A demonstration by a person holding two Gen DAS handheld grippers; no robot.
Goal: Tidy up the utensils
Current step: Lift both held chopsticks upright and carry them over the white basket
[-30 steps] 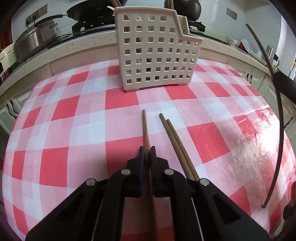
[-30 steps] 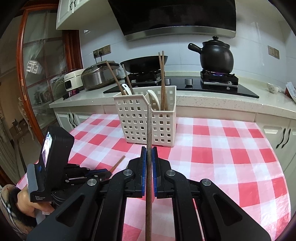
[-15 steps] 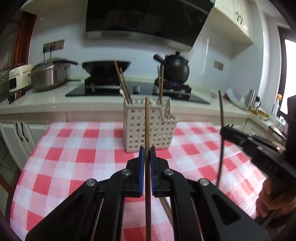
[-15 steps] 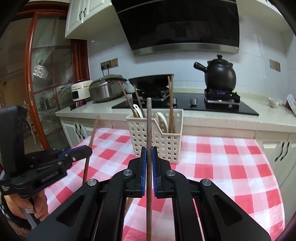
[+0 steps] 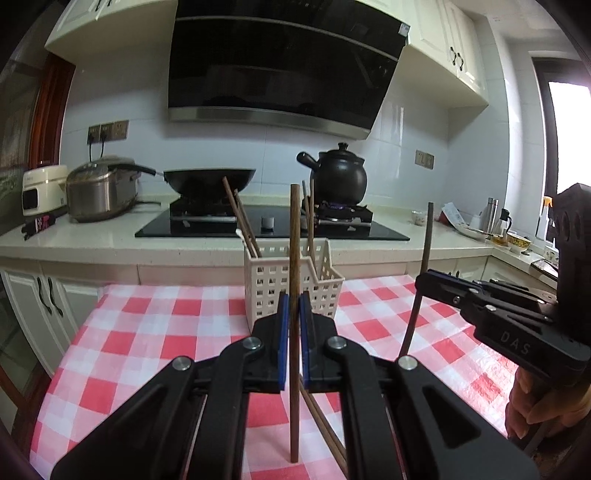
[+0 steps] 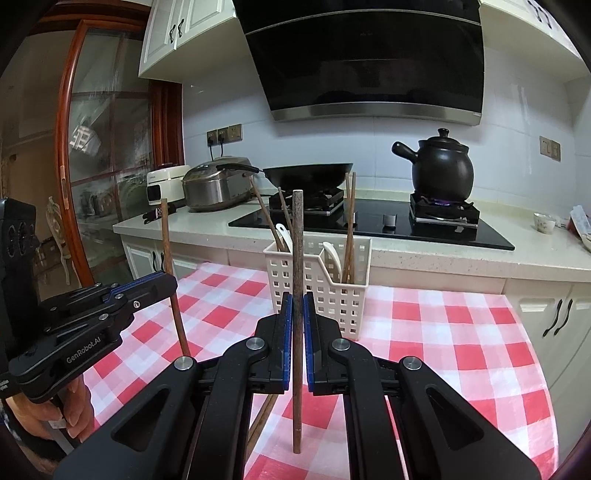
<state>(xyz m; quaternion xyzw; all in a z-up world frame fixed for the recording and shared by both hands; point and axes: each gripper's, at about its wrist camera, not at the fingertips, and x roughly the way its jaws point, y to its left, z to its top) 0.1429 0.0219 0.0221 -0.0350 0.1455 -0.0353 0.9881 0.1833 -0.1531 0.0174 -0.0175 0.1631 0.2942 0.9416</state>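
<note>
Basket (image 6: 317,291) on table (image 6: 443,332), before stove (image 6: 369,221); wok (image 6: 306,175) behind-left, pot (image 6: 441,166) behind-right; chopsticks (image 6: 349,229) in basket.

Dim, soft daylight; window (image 5: 567,129) blown out; fisheye edges bent, vignetted; far counter perhaps slightly soft.

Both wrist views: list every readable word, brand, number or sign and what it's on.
"DAS": on the side of the right gripper, left wrist view.
"GenRobot.AI": on the side of the left gripper, right wrist view.
Range hood: small mark on the glass, too small to read.
Range hood corner sticker: too small to read.
Rice cooker panel: blurred, unreadable.
Packet on the counter: print unreadable.
</note>
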